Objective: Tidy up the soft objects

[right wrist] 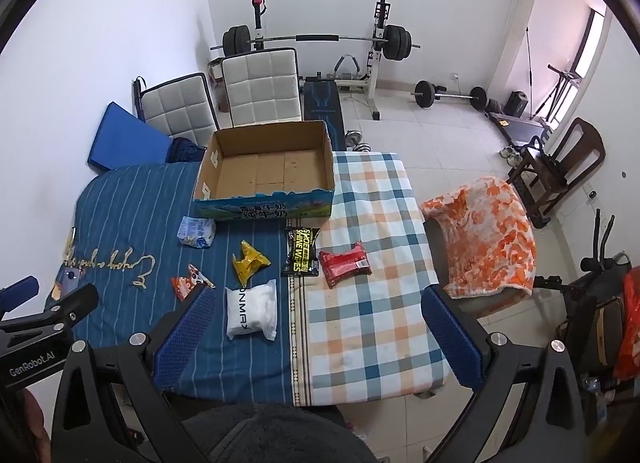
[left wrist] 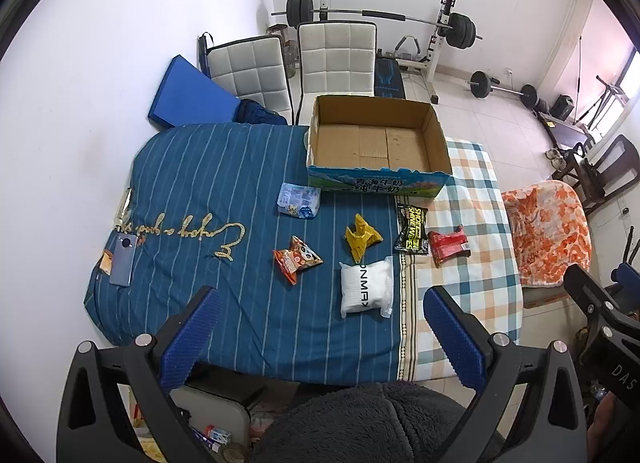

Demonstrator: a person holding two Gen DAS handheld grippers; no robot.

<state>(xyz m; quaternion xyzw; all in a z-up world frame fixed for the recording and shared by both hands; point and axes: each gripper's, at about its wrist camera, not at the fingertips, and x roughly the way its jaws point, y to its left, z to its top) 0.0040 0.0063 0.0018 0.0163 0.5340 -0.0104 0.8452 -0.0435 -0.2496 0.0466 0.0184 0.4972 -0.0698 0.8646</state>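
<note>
Several soft packets lie on the cloth-covered table in front of an empty cardboard box: a white pack, a yellow packet, an orange snack bag, a pale blue tissue pack, a black wipes pack and a red packet. My left gripper is open and empty, high above the table's near edge. My right gripper is also open and empty, beside it.
A phone lies at the table's left edge. Two white chairs stand behind the table, with a blue mat against the wall. An orange blanket covers a seat to the right. Weight equipment fills the back of the room.
</note>
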